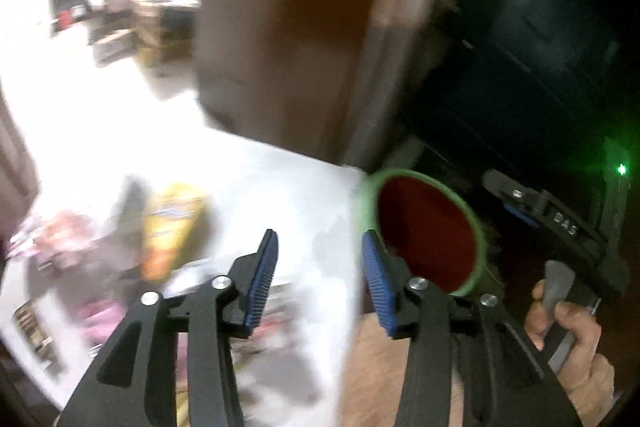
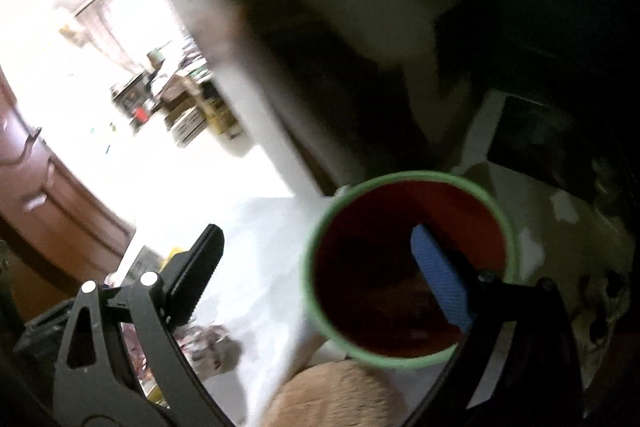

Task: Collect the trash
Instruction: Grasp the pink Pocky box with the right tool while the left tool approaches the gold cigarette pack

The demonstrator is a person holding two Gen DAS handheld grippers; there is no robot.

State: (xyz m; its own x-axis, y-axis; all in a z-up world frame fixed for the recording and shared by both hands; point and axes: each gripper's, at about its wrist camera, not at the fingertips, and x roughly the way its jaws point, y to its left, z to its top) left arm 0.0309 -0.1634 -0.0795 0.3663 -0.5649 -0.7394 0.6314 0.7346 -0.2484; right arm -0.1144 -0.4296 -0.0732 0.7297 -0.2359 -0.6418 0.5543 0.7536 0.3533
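A round bin with a green rim and dark red inside (image 1: pixel 428 235) stands on the white floor; it also shows in the right wrist view (image 2: pixel 400 267). A yellow snack wrapper (image 1: pixel 172 227) and pink wrappers (image 1: pixel 52 243) lie blurred on the floor at the left. My left gripper (image 1: pixel 320 279) is open and empty, its right finger just beside the bin's rim. My right gripper (image 2: pixel 320 283) is open and empty, its blue-padded finger (image 2: pixel 440 279) over the bin's mouth. More wrappers (image 2: pixel 208 343) lie below its left finger.
A brown door (image 1: pixel 288 27) and a dark cabinet (image 1: pixel 520 47) stand behind the bin. Boxes (image 1: pixel 152 27) sit far back on the bright floor. A wooden drawer unit (image 2: pixel 44 187) is at the left. The other hand and handle (image 1: pixel 568 311) show at the right.
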